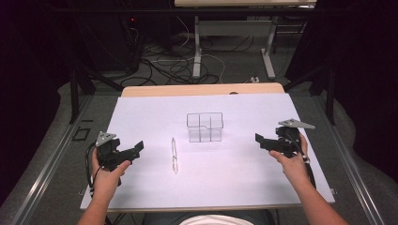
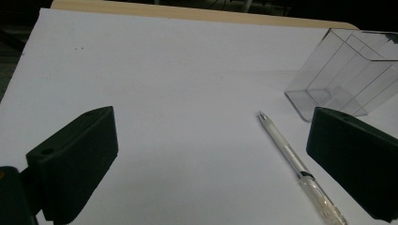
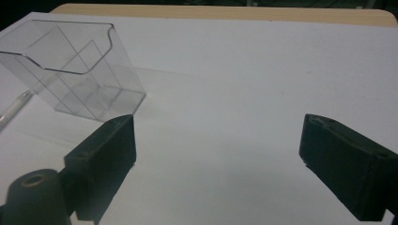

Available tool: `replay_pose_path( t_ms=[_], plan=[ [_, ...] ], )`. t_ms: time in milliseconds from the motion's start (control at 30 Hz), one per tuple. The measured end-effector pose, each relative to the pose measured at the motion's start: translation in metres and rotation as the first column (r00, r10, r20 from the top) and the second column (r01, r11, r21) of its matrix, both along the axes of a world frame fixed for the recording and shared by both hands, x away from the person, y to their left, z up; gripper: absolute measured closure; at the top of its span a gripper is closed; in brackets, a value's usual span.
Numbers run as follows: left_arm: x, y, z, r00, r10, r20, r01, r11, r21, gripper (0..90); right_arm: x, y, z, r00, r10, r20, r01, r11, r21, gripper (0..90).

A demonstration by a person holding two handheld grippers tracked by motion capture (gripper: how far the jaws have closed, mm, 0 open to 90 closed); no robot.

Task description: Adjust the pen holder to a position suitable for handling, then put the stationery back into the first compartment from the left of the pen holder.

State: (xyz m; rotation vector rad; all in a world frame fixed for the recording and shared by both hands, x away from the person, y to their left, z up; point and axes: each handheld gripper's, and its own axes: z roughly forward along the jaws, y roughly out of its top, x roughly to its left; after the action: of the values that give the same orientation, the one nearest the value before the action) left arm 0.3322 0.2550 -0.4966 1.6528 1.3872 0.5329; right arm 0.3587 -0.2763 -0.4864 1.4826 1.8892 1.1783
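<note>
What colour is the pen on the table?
The pen is white with a clear end, best seen in the left gripper view.

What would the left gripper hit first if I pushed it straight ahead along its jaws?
Probably nothing soon: between the open jaws of the left gripper lies bare white table cover. The pen and the clear organizer sit off towards its right jaw, though depth is uncertain.
</note>
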Motion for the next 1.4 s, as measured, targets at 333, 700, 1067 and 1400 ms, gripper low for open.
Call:
replay_pose_path(
  t_ms=[333,700,1067,1400],
  plan=[
    [0.002,-0.005,-0.001,0.9998,-0.021,-0.005,0.021,0.9998,0.002,2.4,0.004,-0.018,-0.01,0.9975,-0.029,-0.064,0.033,0.997,0.075,0.0],
    [0.005,-0.014,0.001,0.9991,-0.037,-0.02,0.036,0.9983,-0.046,2.8,0.005,-0.018,-0.01,0.9956,-0.058,-0.073,0.061,0.997,0.039,4.0],
    [0.013,-0.03,0.002,0.9978,-0.054,-0.038,0.052,0.998,-0.036,3.2,0.002,-0.014,-0.006,0.9975,-0.041,-0.057,0.043,0.999,0.029,9.2],
    [0.017,-0.035,0.007,0.9985,-0.043,-0.033,0.042,0.9981,-0.046,6.5,0.001,-0.009,-0.005,0.9989,-0.034,-0.034,0.036,0.997,0.069,5.6]
  ],
)
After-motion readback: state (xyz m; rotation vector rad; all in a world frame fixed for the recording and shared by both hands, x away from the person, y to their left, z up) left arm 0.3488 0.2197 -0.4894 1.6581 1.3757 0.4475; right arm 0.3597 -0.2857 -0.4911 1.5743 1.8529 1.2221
